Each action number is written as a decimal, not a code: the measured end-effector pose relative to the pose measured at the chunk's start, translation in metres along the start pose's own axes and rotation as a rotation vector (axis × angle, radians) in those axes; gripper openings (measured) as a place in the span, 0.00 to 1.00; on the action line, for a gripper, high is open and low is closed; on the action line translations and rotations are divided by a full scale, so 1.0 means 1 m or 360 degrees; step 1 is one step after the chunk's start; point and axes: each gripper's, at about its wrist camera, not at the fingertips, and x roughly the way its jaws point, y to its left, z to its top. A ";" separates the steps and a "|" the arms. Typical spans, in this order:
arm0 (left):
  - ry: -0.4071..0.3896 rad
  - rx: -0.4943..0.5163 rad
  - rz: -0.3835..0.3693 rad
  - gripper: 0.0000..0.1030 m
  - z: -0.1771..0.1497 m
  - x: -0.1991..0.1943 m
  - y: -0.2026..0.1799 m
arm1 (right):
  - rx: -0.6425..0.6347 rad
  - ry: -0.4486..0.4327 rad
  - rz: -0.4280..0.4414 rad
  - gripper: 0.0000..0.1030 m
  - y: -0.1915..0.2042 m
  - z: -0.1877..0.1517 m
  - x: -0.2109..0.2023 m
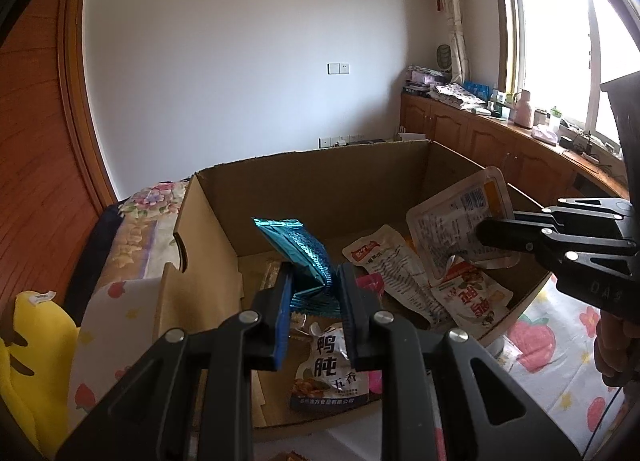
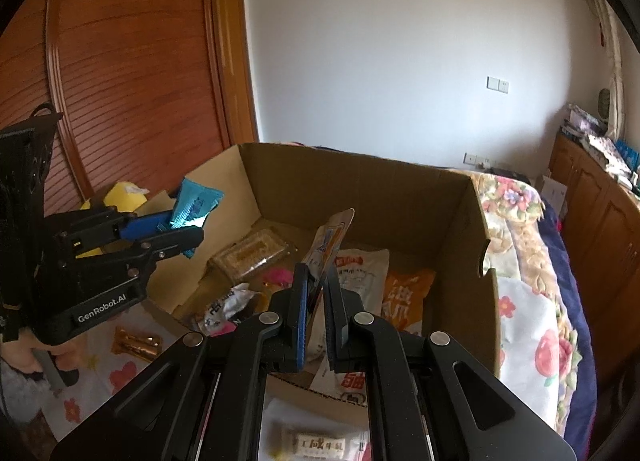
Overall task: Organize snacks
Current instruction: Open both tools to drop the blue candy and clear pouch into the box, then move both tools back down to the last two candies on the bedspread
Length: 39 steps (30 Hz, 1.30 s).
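Bedding carried a cardboard box (image 1: 208, 229); above it, the left gripper (image 1: 314, 293) pinched teal packets (image 1: 298, 251), the right gripper (image 2: 316, 301) a white pouch (image 2: 330, 245).

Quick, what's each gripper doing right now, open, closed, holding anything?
Left gripper: closed on the teal foil packet, above the cardboard box.
Right gripper: closed on the white snack pouch, over the same box.
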 end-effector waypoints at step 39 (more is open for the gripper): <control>-0.0044 0.0000 -0.0053 0.30 -0.038 -0.086 0.009 | 0.0095 0.0001 0.0010 0.56 0.015 -0.020 -0.077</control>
